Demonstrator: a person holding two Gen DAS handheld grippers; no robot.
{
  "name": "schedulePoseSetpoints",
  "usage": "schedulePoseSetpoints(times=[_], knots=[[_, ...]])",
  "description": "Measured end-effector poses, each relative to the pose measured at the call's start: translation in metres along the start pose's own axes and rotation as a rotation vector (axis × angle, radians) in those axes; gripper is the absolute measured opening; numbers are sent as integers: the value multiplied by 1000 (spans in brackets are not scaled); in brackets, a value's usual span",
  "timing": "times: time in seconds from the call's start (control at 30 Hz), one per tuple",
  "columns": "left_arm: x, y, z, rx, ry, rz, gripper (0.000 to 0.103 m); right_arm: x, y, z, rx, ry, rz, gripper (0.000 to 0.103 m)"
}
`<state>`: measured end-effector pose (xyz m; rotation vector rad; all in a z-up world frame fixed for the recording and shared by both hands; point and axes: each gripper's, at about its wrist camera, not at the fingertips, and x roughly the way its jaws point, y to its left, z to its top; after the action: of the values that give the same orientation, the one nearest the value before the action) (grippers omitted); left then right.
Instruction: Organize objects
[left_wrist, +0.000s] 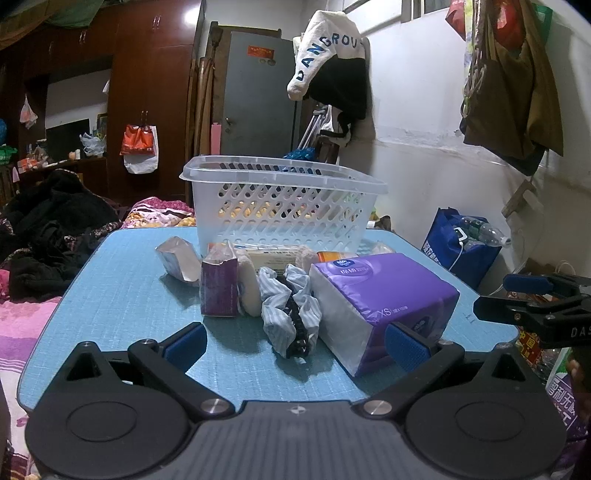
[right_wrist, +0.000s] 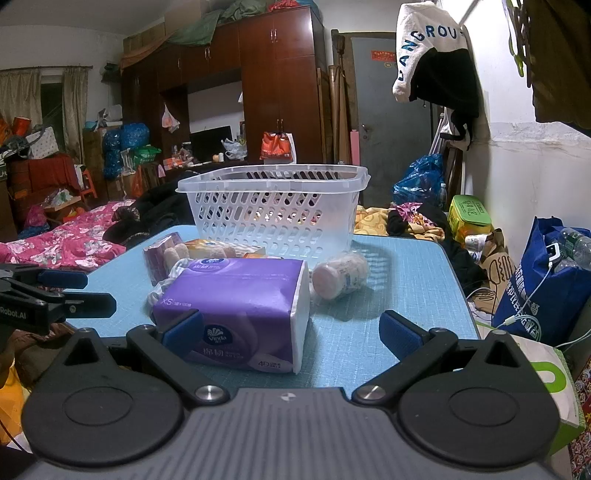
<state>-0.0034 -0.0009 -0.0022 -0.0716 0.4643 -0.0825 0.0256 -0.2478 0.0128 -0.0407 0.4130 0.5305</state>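
Observation:
A clear plastic basket (left_wrist: 280, 206) (right_wrist: 273, 210) stands at the far side of the blue table (left_wrist: 122, 295) (right_wrist: 399, 291). In front of it lie a purple tissue pack (left_wrist: 380, 302) (right_wrist: 236, 310), a striped scrunchie (left_wrist: 288, 314), a small purple carton (left_wrist: 218, 286), round cotton pads (left_wrist: 249, 288), a clear wrapped packet (left_wrist: 177, 258) and a small white bottle on its side (right_wrist: 340, 275). My left gripper (left_wrist: 295, 343) is open at the table's near edge, facing the scrunchie. My right gripper (right_wrist: 291, 332) is open, its left pad against the tissue pack's near end.
A blue bag (left_wrist: 461, 247) (right_wrist: 543, 291) with bottles and a cable stands on the floor right of the table. Bedding and dark clothes (left_wrist: 48, 236) lie to the left. Jackets hang on the wall (left_wrist: 332, 66). Each gripper shows at the edge of the other's view.

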Motion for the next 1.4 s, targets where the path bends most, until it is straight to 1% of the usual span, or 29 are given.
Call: schedulePoseSetpoints(times=[0.53, 0.6, 0.63, 0.67, 0.7, 0.73, 0.8, 0.87, 0.93, 1.0, 1.03, 1.1, 1.17, 1.2, 1.23, 1.3, 1.37, 1.4], knots=[[0, 1, -1, -5, 4, -8, 103, 0, 0, 0, -1, 0, 0, 103], [-2, 0, -1, 1, -13, -5, 103, 0, 0, 0, -1, -1, 0, 103], [-3, 0, -2, 8, -39, -4, 103, 0, 0, 0, -1, -3, 0, 103], [-6, -1, -4, 19, -84, 0, 103, -1, 0, 0, -2, -8, 1, 103], [-11, -2, -6, 36, -137, 5, 103, -1, 0, -1, -3, -21, 2, 103], [-14, -3, -7, 48, -168, 7, 103, -2, -1, -1, -2, -32, 1, 103], [-17, -3, -6, 51, -192, 5, 103, -3, -4, -1, 7, -63, -1, 103], [-17, -2, -5, 67, -217, 16, 103, -7, -8, -3, 22, -129, -4, 103], [-15, -6, -6, 111, -255, 69, 103, -9, -10, -5, 22, -207, -53, 103], [-10, -10, -8, 151, -261, 114, 103, -12, -11, -12, 14, -311, -111, 103], [-9, -11, -9, 165, -262, 117, 103, -11, -12, -13, -3, -324, -123, 103], [-8, -13, -11, 166, -247, 89, 103, -6, -15, -12, -38, -275, -96, 103], [-7, -12, -14, 145, -226, -17, 103, -2, -20, -15, -25, -234, -49, 103], [-7, -13, -16, 141, -224, -78, 103, 1, -24, -16, -9, -210, -6, 103], [-5, -15, -18, 143, -217, -108, 103, 4, -26, -18, -1, -195, 37, 103], [1, -23, -23, 170, -191, -132, 100, 11, -30, -23, -8, -166, 110, 103], [7, -30, -28, 202, -176, -153, 93, 17, -32, -28, -24, -150, 138, 103], [10, -32, -30, 205, -168, -168, 91, 20, -33, -31, -35, -141, 150, 103]])
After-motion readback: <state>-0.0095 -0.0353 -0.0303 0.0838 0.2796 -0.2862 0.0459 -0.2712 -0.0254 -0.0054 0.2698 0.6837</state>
